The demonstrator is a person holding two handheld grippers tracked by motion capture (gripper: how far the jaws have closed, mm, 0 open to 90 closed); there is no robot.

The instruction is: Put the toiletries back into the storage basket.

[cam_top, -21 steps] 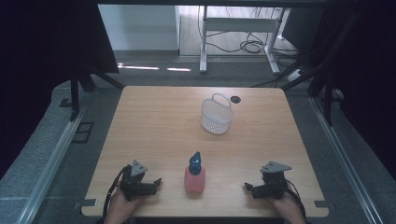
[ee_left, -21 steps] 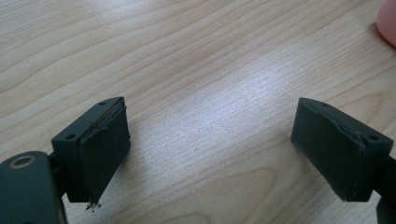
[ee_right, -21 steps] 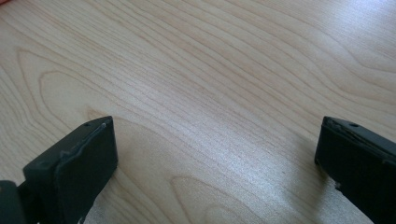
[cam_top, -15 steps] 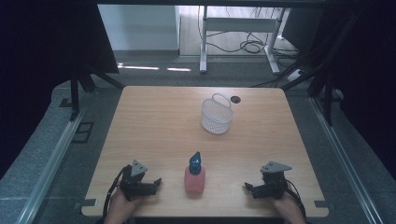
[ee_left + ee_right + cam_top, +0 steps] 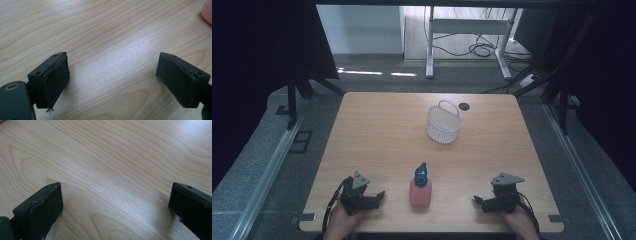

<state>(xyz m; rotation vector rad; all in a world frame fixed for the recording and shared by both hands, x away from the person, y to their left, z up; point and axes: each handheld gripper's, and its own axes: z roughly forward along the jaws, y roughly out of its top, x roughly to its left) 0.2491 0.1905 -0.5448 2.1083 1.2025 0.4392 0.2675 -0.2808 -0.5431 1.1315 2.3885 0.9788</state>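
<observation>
Both tongs, the left tongs (image 5: 379, 195) and right tongs (image 5: 478, 201), rest released and empty low in the frame, flanking the pink bottle (image 5: 420, 188) standing bottom centre on the tabletop (image 5: 377, 130), likely poised to grasp it.

- I see a light wooden tabletop (image 5: 377, 135), square-cornered, its grain running plainly through both gripper views.
- A white wire basket (image 5: 443, 123) stands on it towards the far edge, right of centre, handle up.
- A dark round hole (image 5: 463, 106) sits just beyond the basket, near the far edge.
- A pink bottle (image 5: 420, 187) with a dark blue top stands near my edge, about midway across, well apart from the basket.
</observation>
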